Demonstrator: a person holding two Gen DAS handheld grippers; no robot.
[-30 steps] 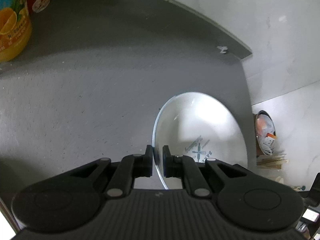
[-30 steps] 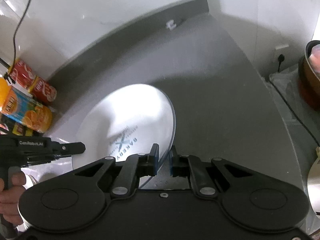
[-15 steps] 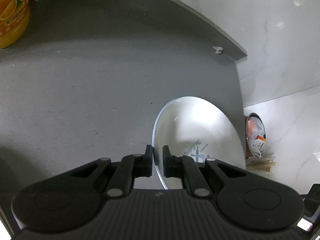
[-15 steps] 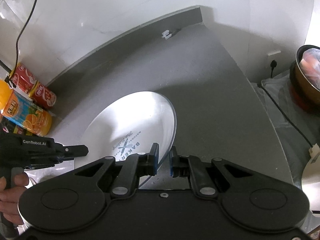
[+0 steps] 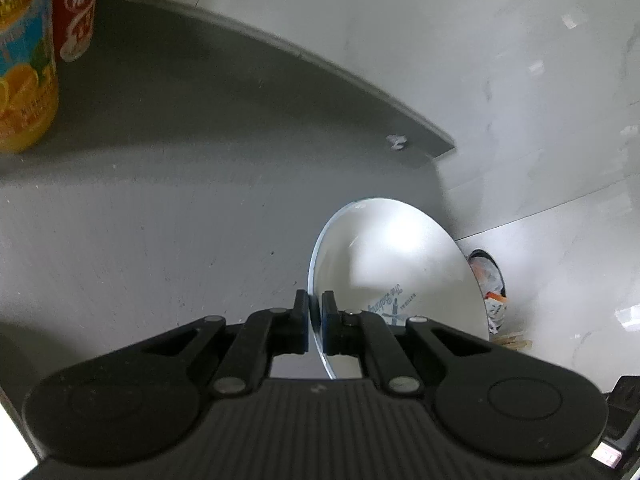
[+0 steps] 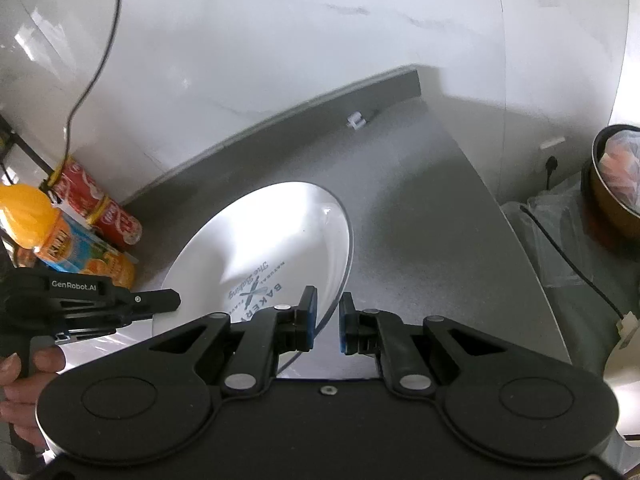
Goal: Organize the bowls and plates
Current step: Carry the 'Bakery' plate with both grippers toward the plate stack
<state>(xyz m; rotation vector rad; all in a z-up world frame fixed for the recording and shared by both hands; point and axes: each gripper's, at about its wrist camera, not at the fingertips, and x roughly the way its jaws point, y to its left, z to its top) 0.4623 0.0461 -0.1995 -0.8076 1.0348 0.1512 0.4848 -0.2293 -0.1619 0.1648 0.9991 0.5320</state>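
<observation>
A white plate (image 5: 392,256) with blue bakery print is held up on edge over the grey counter (image 5: 180,220). My left gripper (image 5: 315,308) is shut on its rim, the thin edge pinched between the pads. In the right wrist view the same plate (image 6: 272,240) shows its printed face. My right gripper (image 6: 327,312) is shut on the opposite rim, which runs slanted across the narrow gap. The left gripper (image 6: 172,300) reaches the plate's far edge from the left, with a person's hand (image 6: 24,376) on its handle.
An orange juice bottle (image 5: 24,80) and a red can (image 5: 76,12) stand at the counter's back left. A brown pot (image 6: 616,184) and a black cable (image 6: 568,256) lie to the right. White wall bounds the counter behind. A small white clip (image 6: 356,120) sits near the back edge.
Both grippers have carried the plate together toward the bottle and can, which now look larger in the left wrist view. The grip on the plate is unchanged.
</observation>
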